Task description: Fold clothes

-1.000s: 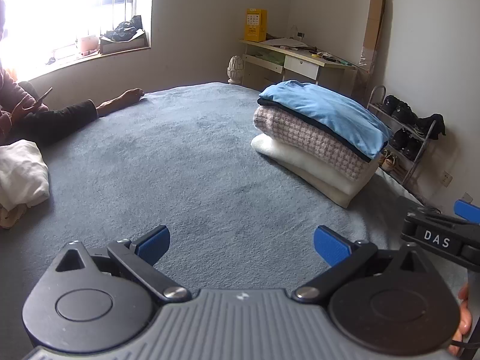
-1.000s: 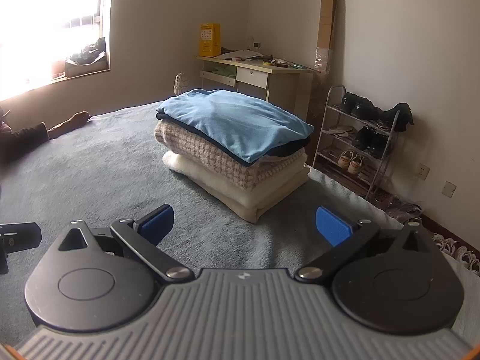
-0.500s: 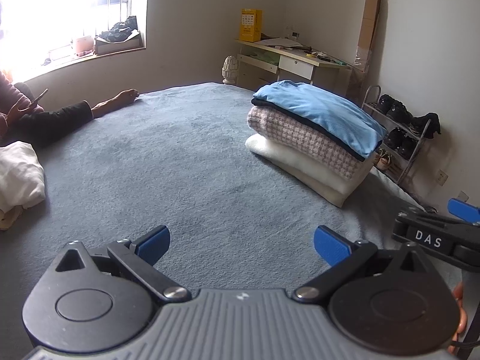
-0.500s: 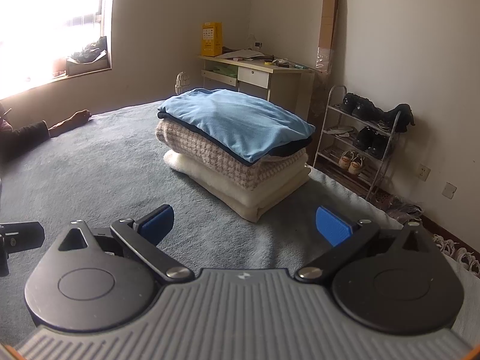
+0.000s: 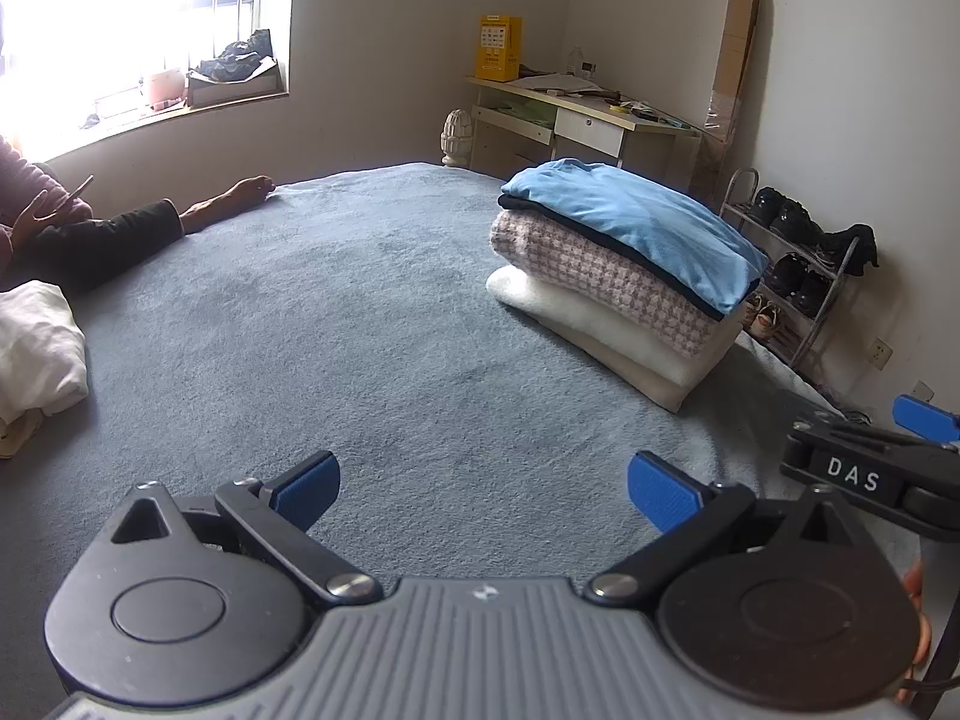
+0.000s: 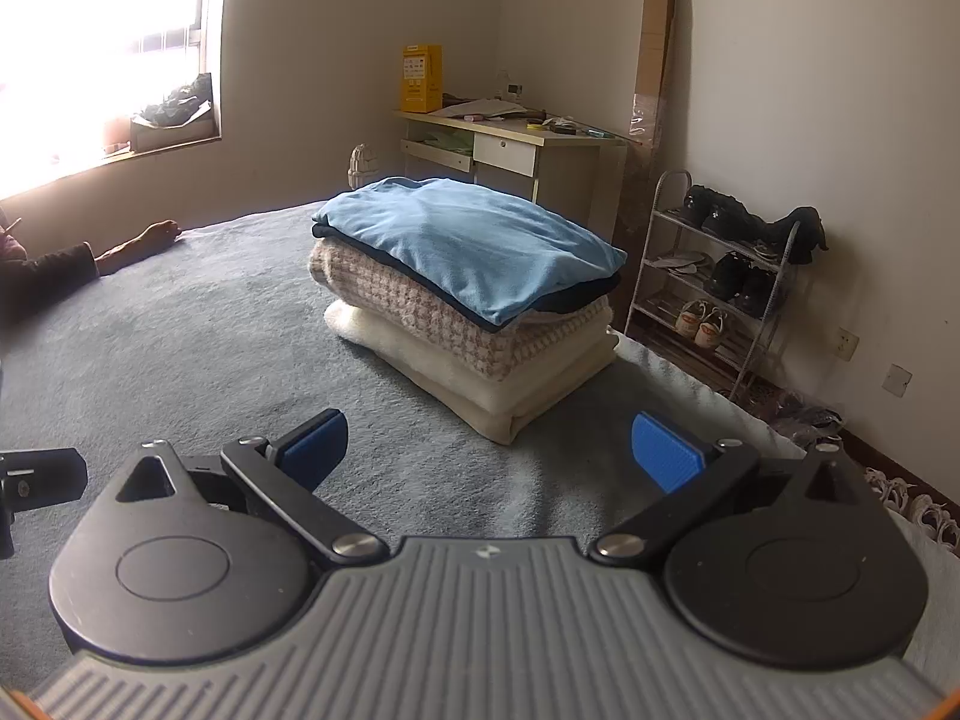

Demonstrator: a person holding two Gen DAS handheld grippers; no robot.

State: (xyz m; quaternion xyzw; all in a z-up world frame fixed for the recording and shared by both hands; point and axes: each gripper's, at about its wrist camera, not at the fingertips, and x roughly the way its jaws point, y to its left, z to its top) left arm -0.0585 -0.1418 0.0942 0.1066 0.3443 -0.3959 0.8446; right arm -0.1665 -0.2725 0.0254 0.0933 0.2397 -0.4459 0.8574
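A stack of folded clothes rests on the grey-blue bed at the right: a cream piece at the bottom, a pink checked knit in the middle, a light blue top over a dark layer. A crumpled white garment lies at the bed's left edge. My left gripper hovers open over bare bedding, holding nothing. Short of the stack, my right gripper is open too and empty; its side shows in the left wrist view.
A person sits at the far left of the bed, one leg stretched across it. Beyond the bed stand a desk with a yellow box, a tall cardboard box and a shoe rack along the right wall.
Both grippers have drifted slightly; the stack sits a little further left and lower in the left wrist view. Jaws stay open and nothing was grasped.
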